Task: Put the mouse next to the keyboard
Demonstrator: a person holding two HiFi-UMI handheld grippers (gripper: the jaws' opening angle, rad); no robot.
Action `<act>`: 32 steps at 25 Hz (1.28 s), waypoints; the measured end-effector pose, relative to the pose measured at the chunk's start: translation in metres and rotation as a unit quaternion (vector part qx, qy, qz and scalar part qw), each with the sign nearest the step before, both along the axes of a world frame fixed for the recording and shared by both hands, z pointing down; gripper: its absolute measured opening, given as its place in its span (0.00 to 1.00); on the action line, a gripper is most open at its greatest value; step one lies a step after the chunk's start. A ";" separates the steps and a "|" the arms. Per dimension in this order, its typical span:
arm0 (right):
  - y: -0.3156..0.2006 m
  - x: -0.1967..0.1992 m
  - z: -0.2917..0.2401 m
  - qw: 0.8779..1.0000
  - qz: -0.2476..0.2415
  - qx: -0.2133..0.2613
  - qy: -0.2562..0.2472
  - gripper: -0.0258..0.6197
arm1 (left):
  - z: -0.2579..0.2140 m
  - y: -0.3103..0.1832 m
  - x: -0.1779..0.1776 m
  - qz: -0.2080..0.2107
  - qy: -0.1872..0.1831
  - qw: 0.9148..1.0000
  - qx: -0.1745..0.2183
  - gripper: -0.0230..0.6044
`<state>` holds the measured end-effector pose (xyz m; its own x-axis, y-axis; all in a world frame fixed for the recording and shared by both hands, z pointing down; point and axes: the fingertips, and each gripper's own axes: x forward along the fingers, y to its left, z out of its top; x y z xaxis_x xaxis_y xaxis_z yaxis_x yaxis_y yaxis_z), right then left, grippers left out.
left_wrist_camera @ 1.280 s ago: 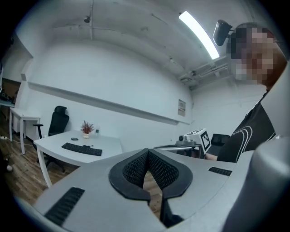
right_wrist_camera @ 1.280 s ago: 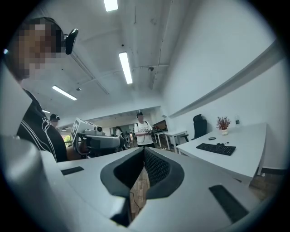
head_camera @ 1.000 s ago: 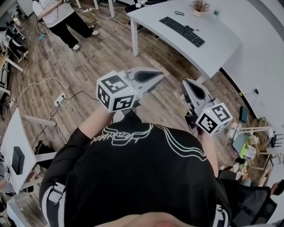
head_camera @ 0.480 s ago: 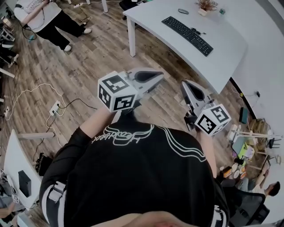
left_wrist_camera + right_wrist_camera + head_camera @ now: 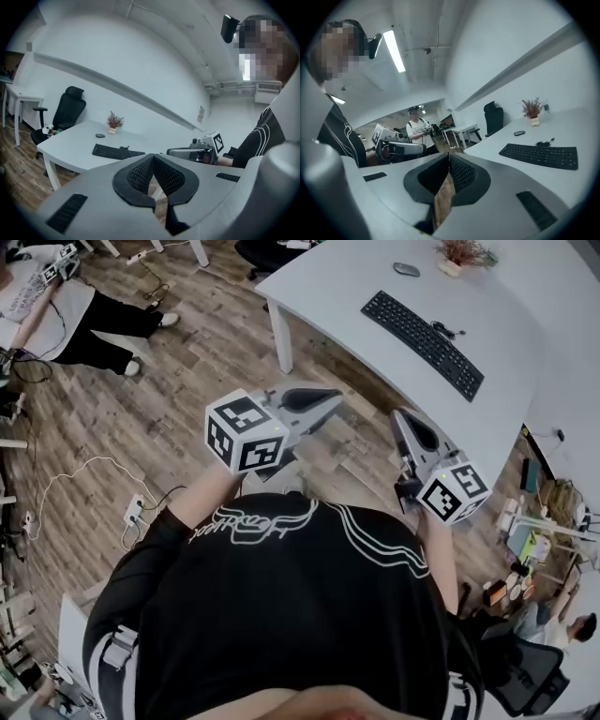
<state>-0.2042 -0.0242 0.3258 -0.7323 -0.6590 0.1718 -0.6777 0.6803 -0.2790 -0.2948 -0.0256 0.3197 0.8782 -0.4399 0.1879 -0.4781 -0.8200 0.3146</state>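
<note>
The bench (image 5: 525,315) has drawn nearer; the left gripper (image 5: 336,396) and right gripper (image 5: 399,414) are held forward for the approach, fingers closed and empty, well short of the mouse (image 5: 406,269) and keyboard (image 5: 422,331).

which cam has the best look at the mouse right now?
Head view: the mouse is seen from above, plain against the white table, apart from the keyboard. Both gripper views show only a small dark oval, low-angle, beyond the keyboard.

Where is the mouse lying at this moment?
In the head view the mouse lies near the top, on the white table, past the keyboard's far end and just left of the potted plant.
</note>
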 end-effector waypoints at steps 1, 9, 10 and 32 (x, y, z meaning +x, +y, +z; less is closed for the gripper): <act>-0.012 -0.007 0.002 1.000 0.007 -0.003 0.001 0.05 | 0.002 -0.012 -0.006 0.007 0.001 1.000 -0.003 0.05; -0.087 -0.017 0.018 0.999 0.031 -0.023 0.010 0.05 | 0.022 -0.085 -0.005 0.054 0.007 0.998 -0.017 0.05; -0.096 -0.015 0.020 0.999 0.033 -0.024 0.008 0.05 | 0.024 -0.092 -0.003 0.057 0.008 0.998 -0.020 0.05; -0.337 0.112 0.037 0.996 0.073 -0.040 -0.020 0.05 | 0.043 -0.339 0.136 0.098 -0.041 0.994 -0.040 0.05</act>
